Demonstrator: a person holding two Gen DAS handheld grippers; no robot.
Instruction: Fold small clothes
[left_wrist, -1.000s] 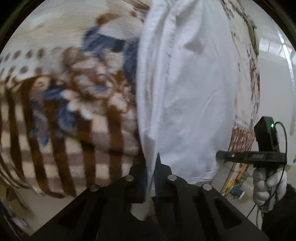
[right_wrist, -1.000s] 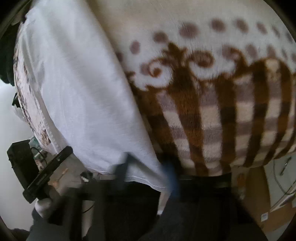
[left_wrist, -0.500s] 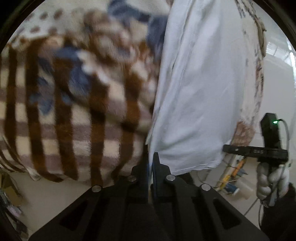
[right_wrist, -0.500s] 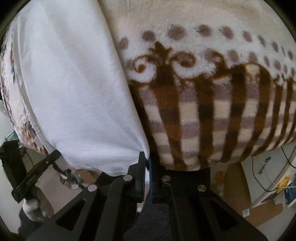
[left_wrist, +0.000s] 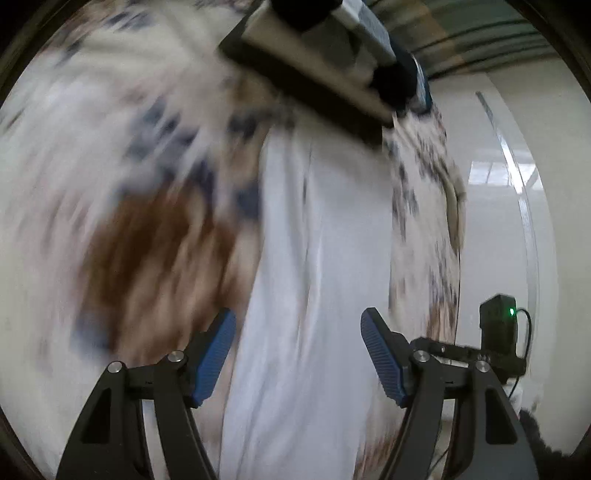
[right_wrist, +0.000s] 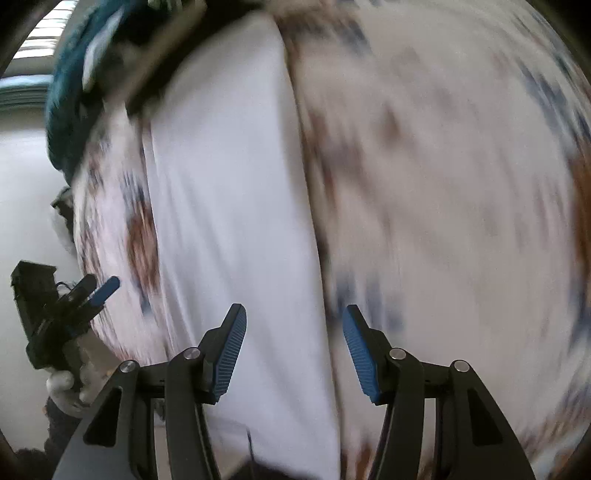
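A white garment (left_wrist: 314, 277) lies on a patterned brown, blue and cream blanket (left_wrist: 129, 221); it also shows in the right wrist view (right_wrist: 229, 206). My left gripper (left_wrist: 297, 354) is open and empty, its blue pads apart over the garment. My right gripper (right_wrist: 293, 350) is open and empty, its pads spread over the garment's right edge. The right gripper shows at the right edge of the left wrist view (left_wrist: 480, 354). The left gripper shows at the left edge of the right wrist view (right_wrist: 74, 306). Both views are motion-blurred.
The blanket (right_wrist: 443, 203) covers the surface. A dark bar with a teal object (left_wrist: 332, 74) sits at the far end, also in the right wrist view (right_wrist: 92, 66). A pale wall (left_wrist: 517, 221) lies beyond the blanket's edge.
Both grippers were shut on the white garment's edge; now both are open and have let it go. The garment lies flatter and both cameras have swung forward over it.
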